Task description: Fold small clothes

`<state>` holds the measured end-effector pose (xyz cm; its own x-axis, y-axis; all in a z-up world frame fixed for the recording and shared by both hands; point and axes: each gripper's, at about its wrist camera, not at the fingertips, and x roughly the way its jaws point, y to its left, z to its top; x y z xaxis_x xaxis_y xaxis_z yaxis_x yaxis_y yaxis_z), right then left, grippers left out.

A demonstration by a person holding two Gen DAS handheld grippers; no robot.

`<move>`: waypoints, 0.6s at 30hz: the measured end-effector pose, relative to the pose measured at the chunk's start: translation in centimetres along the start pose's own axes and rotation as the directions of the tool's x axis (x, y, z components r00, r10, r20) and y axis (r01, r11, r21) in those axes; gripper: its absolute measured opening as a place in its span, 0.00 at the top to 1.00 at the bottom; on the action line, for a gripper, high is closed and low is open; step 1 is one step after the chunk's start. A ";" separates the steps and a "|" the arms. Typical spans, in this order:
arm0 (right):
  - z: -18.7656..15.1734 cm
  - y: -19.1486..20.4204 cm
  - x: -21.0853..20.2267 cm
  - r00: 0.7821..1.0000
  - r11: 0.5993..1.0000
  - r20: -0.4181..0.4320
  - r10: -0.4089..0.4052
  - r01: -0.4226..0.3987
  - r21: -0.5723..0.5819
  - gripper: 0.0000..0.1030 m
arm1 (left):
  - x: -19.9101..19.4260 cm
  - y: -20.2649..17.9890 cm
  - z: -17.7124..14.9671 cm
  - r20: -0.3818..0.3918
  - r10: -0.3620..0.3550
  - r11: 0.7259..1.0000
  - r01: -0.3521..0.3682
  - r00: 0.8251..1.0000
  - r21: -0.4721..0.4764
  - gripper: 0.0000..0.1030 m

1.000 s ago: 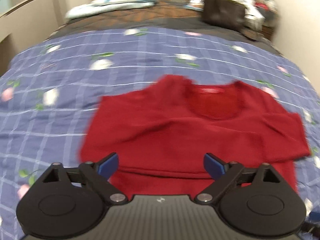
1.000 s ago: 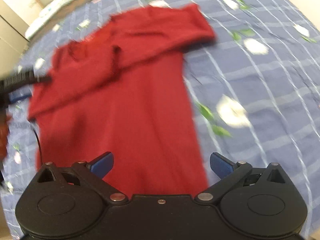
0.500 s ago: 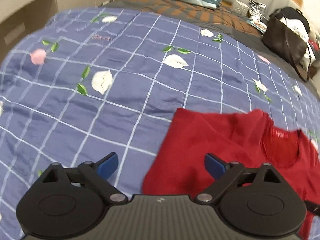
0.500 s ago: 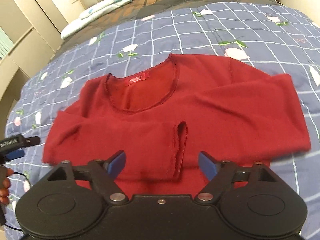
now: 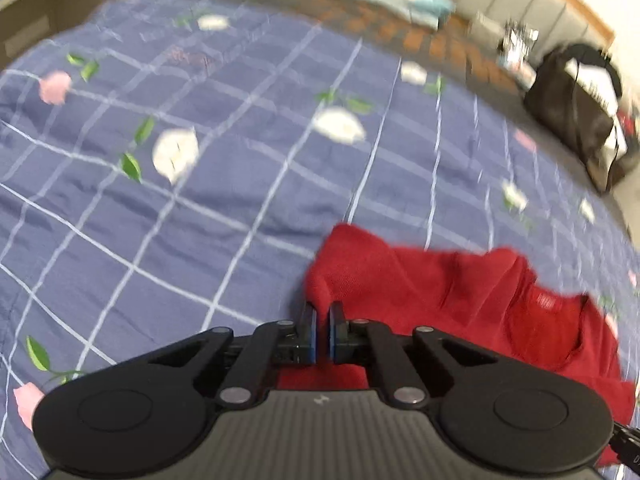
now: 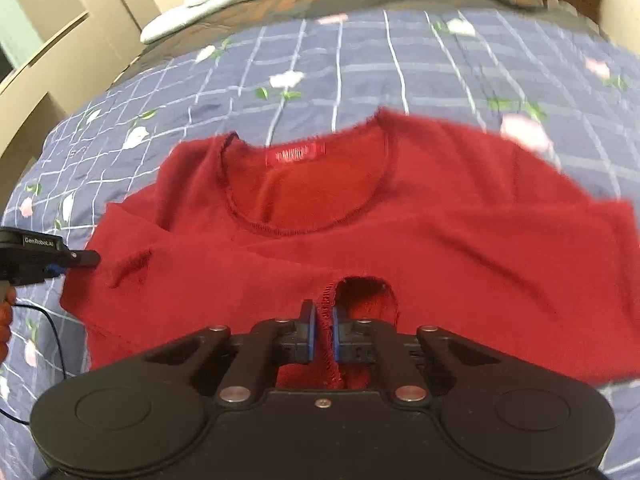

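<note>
Both grippers, wide a second ago, now pinch the red sweater (image 6: 440, 240): left gripper (image 5: 322, 320) its side edge, right gripper (image 6: 323, 322) its cuff; next, lift together and fold.

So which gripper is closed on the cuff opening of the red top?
The right gripper: it pinches the stitched cuff. The left gripper pinches the top's outer edge.

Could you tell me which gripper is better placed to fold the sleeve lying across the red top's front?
Probably the right gripper: it is shut on the sleeve's cuff. The left gripper pinches the red top at its outer side edge.
</note>
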<state>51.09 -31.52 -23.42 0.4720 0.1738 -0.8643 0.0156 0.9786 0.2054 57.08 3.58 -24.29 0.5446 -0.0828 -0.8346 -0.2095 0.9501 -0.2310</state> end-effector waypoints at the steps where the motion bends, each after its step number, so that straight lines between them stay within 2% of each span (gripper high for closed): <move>1: 0.2 0.1 -0.3 1.000 1.000 0.017 -0.013 0.013 -0.015 0.93 | -0.5 0.0 -0.2 0.024 0.002 1.000 -0.002 1.000 -0.001 0.95; 4: 0.8 -0.1 -1.3 0.996 0.999 0.074 -0.044 0.046 -0.029 0.93 | -0.9 -0.2 -0.8 0.054 0.033 0.999 -0.033 0.998 0.002 0.95; 6: 1.1 -0.3 -1.4 0.993 0.997 0.092 -0.069 0.072 -0.031 0.93 | -0.1 -0.1 -1.1 0.032 0.059 0.998 -0.060 0.998 0.004 0.95; 9: 0.9 -0.6 -0.5 0.994 0.995 0.059 -0.094 0.096 -0.033 0.93 | 0.5 0.0 -1.1 -0.011 0.075 0.997 -0.075 0.997 0.008 0.89; 12: 0.0 -0.6 0.4 0.993 0.992 0.015 -0.115 0.116 -0.041 0.93 | -0.2 -0.1 -0.8 -0.001 0.077 0.997 -0.077 0.997 0.026 0.72; 13: -0.3 -0.7 0.6 0.993 0.992 0.001 -0.119 0.119 -0.040 0.93 | -0.3 -0.1 -0.7 0.003 0.071 0.997 -0.071 0.997 0.031 0.55; 14: -0.6 -0.7 0.6 0.993 0.992 -0.007 -0.120 0.120 -0.038 0.91 | -0.6 -0.1 -0.5 0.019 0.068 0.997 -0.069 0.998 0.035 0.44; 16: -1.2 -0.6 0.5 0.991 0.991 -0.014 -0.130 0.130 -0.038 0.86 | -0.6 -0.4 -0.4 0.040 0.063 0.996 -0.066 0.997 0.062 0.42; 17: -1.4 -0.5 0.3 0.990 0.989 -0.011 -0.141 0.141 -0.040 0.78 | -0.3 -0.6 -0.2 0.036 0.060 0.994 -0.063 0.998 0.085 0.42; 18: -1.5 -0.4 0.1 0.989 0.988 -0.003 -0.149 0.148 -0.040 0.75 | 0.1 -0.8 -0.1 0.028 0.065 0.992 -0.068 0.997 0.102 0.41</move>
<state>49.84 -31.77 -24.29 0.4614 0.0268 -0.8868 0.0503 0.9971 0.0563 57.19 2.75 -24.22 0.5524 -0.0125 -0.8335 -0.1615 0.9793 -0.1217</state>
